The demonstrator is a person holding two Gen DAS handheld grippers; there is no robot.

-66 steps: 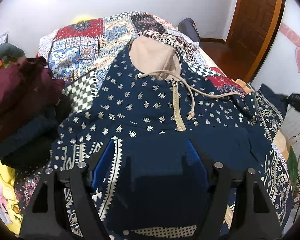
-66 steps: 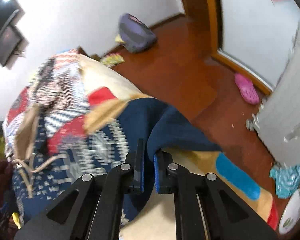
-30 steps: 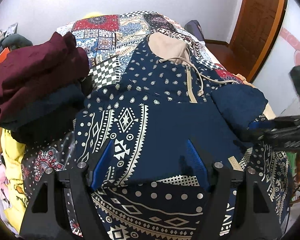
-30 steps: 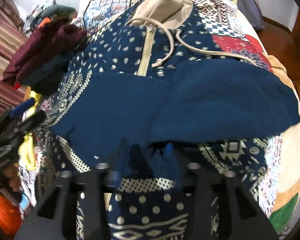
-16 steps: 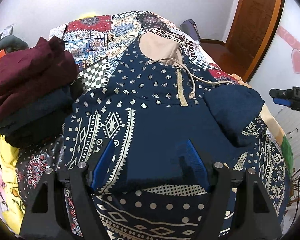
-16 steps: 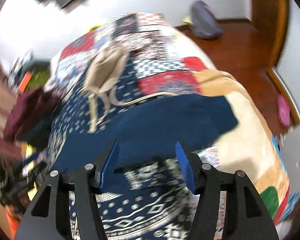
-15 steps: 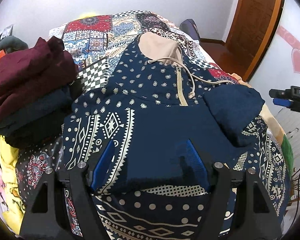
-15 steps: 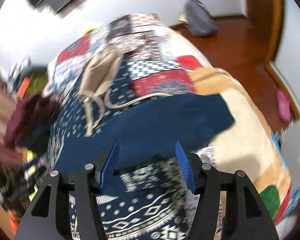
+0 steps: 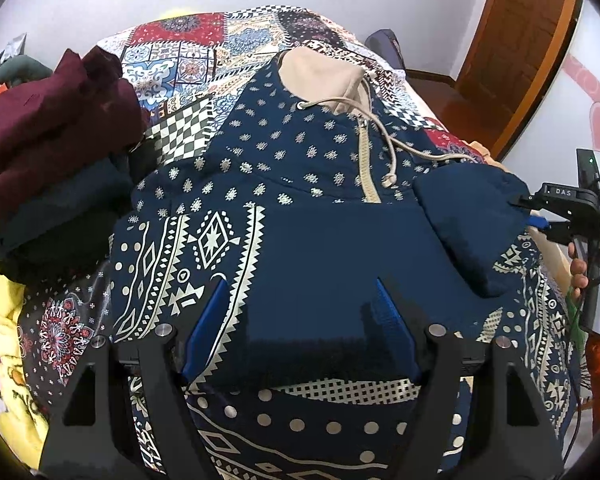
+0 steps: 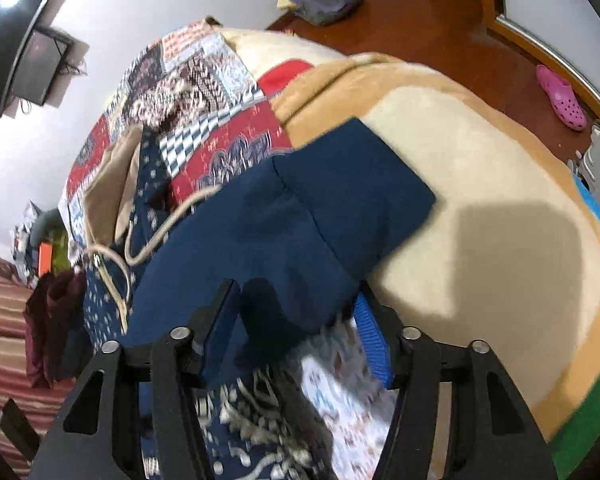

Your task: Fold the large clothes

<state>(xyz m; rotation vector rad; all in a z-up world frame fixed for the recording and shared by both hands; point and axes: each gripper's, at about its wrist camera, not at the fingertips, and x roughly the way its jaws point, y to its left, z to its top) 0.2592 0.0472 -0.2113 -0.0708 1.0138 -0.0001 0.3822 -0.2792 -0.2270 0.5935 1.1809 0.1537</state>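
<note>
Hoodie: lies face up on the bed, hood toward the far wall, zip and drawstring showing.

Status of the fold, as I judge it from how the cloth lies:

1. Right sleeve: laid in across the body. Its plain navy cuff end sits at the hoodie's right edge, partly over the bed's tan blanket.
2. A plain navy band lies across the middle of the chest, between the dotted upper part and the patterned hem. Whether it is the left sleeve or the same sleeve carried through, I cannot tell.
3. Not yet done: lower half up to the upper half, hood tucked, then transfer to the pile at the left.

My left jaws stand wide over the navy band. The pads flank the cloth; I see no pinch, so I class them as open and holding nothing.

My right jaws are closing. The sleeve edge lies between them, but the pads do not yet press it. In the left view the right gripper sits at the sleeve's outer end, with the hand behind it.

Risk: the sleeve end overhangs the body outline and may need squaring first.
</note>
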